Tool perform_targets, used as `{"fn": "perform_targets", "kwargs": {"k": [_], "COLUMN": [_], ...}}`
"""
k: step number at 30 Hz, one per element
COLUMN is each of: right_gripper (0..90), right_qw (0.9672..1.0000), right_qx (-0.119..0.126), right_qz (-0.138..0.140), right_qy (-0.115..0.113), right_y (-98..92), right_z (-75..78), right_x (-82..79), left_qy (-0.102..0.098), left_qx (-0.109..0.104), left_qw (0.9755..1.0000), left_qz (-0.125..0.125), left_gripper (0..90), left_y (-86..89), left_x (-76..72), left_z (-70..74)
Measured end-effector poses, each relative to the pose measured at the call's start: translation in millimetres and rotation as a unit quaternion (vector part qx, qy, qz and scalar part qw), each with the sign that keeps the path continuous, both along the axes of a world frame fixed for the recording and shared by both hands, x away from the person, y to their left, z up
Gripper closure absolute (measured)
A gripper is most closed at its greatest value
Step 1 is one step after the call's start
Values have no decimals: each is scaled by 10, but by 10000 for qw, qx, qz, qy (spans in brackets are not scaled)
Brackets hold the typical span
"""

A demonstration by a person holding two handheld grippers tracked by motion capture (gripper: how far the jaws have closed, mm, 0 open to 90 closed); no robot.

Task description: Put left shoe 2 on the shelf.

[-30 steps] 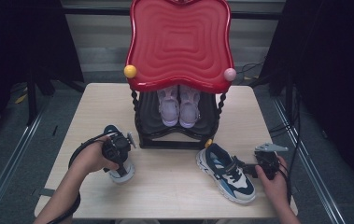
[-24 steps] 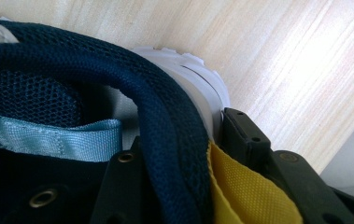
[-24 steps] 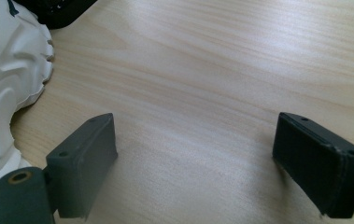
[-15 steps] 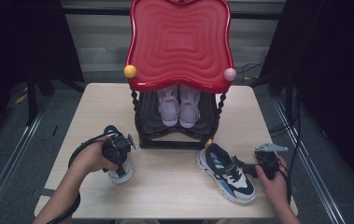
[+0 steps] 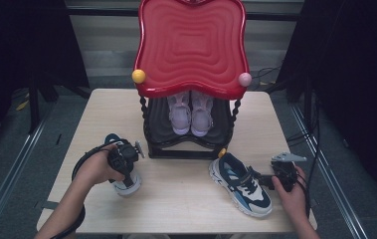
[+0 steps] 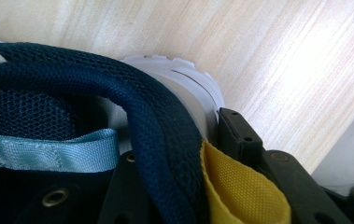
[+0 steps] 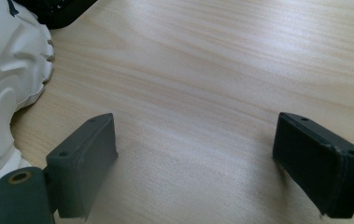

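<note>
Two grippers sit low on the table (image 5: 176,199). At about 8 o'clock, the left gripper (image 5: 125,172) has just been closing, and its jaws now pinch the back rim of the dark blue shoe (image 5: 119,164) standing there. At about 4 o'clock, the right gripper (image 5: 265,181) has wide jaws with nothing between them, just beside the white and blue shoe (image 5: 240,184).

Pale wooden table (image 5: 176,199) — grey floor (image 5: 7,164), dark curtains (image 5: 17,45) around.
</note>
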State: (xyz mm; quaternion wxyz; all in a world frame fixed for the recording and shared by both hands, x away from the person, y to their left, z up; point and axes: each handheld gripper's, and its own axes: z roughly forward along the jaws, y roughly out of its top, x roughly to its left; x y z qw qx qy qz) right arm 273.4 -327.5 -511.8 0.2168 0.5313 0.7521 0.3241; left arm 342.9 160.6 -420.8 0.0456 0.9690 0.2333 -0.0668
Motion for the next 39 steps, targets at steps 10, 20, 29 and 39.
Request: {"fn": "perform_targets", "kwargs": {"k": [10,20,29,39], "right_gripper": [127,127,127,127], "right_qw": [10000,10000,10000,10000], "right_qx": [2,3,0,12], "right_qz": [-2,-4,0,-11], "right_qy": [1,3,-1,-4], "right_y": [0,1,0,2], "right_z": [0,0,0,0], "right_x": [0,-1,0,0], "left_qy": [-52,-25,-20,3], "left_qx": [85,35,-25,18], "left_qw": [9999,10000,10000,10000], "left_qz": [-83,-20,-3,-98], "left_gripper": [681,681,681,680], "left_y": [-7,-13,-1,15], "left_x": [-14,-34,-25,-4], "left_z": [131,285,513,739]}}
